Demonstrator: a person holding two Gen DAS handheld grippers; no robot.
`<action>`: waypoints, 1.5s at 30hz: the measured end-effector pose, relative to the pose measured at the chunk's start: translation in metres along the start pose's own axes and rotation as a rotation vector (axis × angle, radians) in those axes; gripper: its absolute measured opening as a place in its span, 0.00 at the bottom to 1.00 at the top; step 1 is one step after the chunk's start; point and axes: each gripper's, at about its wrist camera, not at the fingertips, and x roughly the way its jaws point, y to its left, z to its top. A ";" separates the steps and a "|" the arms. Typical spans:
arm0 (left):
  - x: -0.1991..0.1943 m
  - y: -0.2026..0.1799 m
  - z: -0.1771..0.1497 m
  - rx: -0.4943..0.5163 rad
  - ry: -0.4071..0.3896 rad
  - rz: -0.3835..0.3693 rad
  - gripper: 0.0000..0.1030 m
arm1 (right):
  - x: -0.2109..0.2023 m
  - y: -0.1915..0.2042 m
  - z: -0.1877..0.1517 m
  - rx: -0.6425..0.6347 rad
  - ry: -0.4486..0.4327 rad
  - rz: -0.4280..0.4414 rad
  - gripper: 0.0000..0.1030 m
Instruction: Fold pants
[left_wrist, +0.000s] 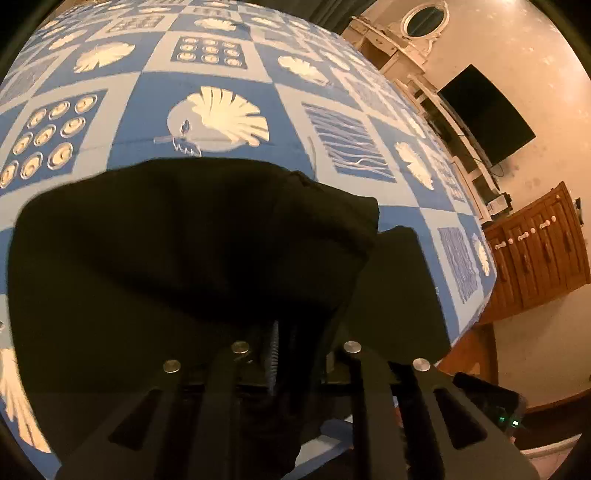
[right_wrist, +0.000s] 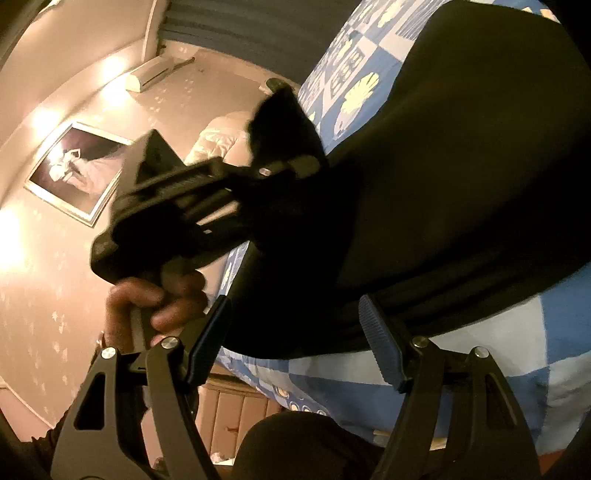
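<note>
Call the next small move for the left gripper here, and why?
Probably lower the left gripper to lay its fold of the black pants flat on the blue quilt, then let go. Its jaws look nearly shut on cloth that drapes ahead of them in a raised hump. The right gripper has its jaws open at the near edge of the pants, gripping nothing.

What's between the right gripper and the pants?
Nothing visible. The right gripper has open jaws straddling the pants at their near edge on the bedspread. The left gripper, shut on a lifted fold, sits farther left, out of the way.
</note>
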 end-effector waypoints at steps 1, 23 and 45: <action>0.001 0.000 -0.001 -0.008 -0.001 -0.007 0.21 | -0.001 -0.002 0.001 0.003 -0.003 -0.002 0.69; -0.116 0.052 -0.077 -0.179 -0.393 0.120 0.83 | -0.058 0.010 0.056 -0.040 -0.095 -0.149 0.83; -0.098 0.144 -0.101 -0.576 -0.306 0.054 0.83 | -0.061 -0.011 0.101 0.039 0.000 -0.369 0.88</action>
